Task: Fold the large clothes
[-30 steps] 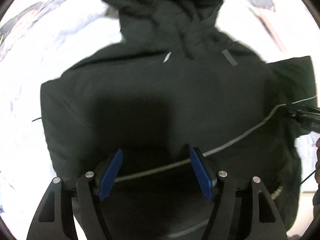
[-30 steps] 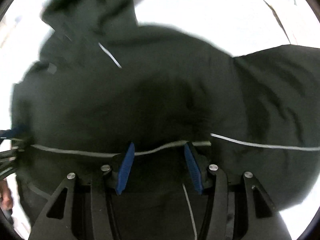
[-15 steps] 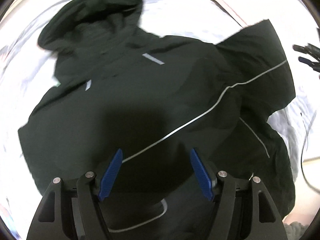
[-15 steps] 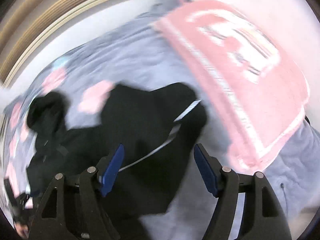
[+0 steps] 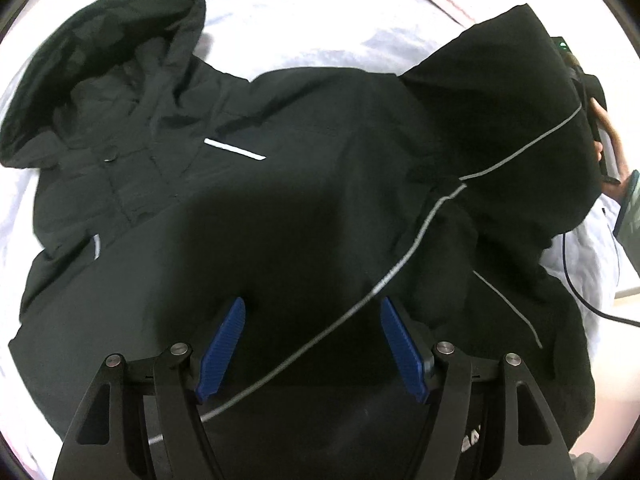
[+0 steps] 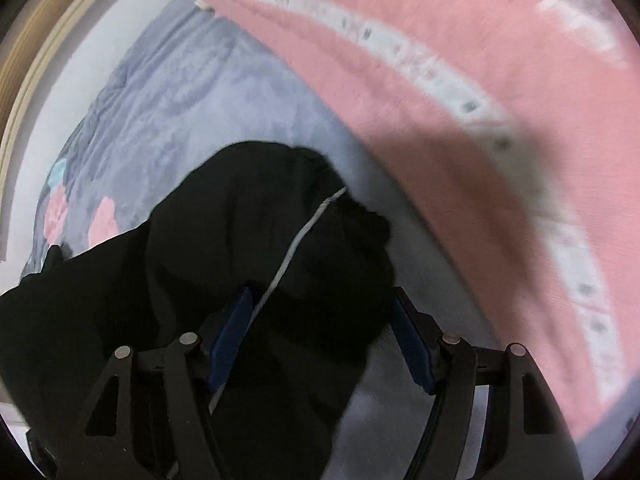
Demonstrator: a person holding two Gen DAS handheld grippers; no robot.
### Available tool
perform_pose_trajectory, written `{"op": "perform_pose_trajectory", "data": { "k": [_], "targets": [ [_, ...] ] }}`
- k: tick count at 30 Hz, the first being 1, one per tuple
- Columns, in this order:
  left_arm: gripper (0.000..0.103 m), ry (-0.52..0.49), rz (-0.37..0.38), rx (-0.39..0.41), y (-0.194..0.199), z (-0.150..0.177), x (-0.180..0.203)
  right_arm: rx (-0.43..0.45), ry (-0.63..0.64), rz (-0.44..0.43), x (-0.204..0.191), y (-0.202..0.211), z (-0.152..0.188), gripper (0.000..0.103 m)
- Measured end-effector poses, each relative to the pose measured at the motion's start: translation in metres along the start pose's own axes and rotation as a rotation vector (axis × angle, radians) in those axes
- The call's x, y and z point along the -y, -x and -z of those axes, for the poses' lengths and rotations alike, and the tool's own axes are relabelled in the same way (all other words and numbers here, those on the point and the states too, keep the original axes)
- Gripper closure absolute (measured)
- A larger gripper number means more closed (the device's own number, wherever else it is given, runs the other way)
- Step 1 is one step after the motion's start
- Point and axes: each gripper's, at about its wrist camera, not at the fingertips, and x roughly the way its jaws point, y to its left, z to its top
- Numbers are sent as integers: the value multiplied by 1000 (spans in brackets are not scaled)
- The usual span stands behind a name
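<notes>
A black hooded jacket (image 5: 280,184) with thin grey reflective stripes lies front up on a pale bed sheet (image 5: 320,20), hood at the upper left. My left gripper (image 5: 312,336) is open and empty, hovering over the jacket's lower body. The jacket's right sleeve (image 5: 520,120) is bunched up at the right, and the hand holding the right gripper shows just beyond it. In the right wrist view my right gripper (image 6: 320,328) is open, with the black sleeve (image 6: 272,240) lying between its fingers. I cannot tell whether the fingers touch the cloth.
A pink blanket (image 6: 480,100) with a white patterned band lies to the right of the sleeve. A grey-blue quilt (image 6: 180,100) with pink patches covers the bed beyond. A wooden bed frame (image 6: 36,40) is at far left. A black cable (image 5: 576,272) trails at right.
Both grippers have left the jacket's hem. The left one pulled back and turned, so the hood now sits upper left. The right one swung out to the right sleeve.
</notes>
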Motion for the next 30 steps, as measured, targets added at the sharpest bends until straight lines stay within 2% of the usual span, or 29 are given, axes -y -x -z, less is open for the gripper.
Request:
{"op": "perform_pose_trajectory", "data": {
  "k": [2,3,4,5,10,13,15,16,18,22,25,30],
  "targets": [
    [32,0,4,0,-5,-4,0,-12,-2,13,-4,-14,1,30],
    [32,4,4,2,-8,-7,-1,-4,15,20,-8,-13,4,44],
    [32,11,7,3,-10,-7,-1,6,39,18,-14,-8,6,70],
    [32,17,10,4,-12,-9,-2,21,59,23,-21,-1,10,89],
    [32,20,9,22,-10,-10,-1,189,140,195,-36,69,23,92],
    [32,35,-6,44,-6,-9,-3,334,124,336,-17,128,23,92],
    [32,72,-23,48,-10,-11,-7,385,76,399,6,151,17,92],
    [32,90,-30,42,-15,-12,-10,383,46,406,20,155,13,92],
    [32,110,-70,-1,-31,-14,-12,330,-42,368,54,142,5,92],
    [30,68,-136,-63,-47,-25,-3,247,-101,341,82,102,2,92],
    [30,78,-94,-55,-37,-28,-8,260,-125,279,85,106,1,92],
    [30,133,-72,-22,-6,-13,-32,284,-89,84,67,133,19,93]
  ]
}}
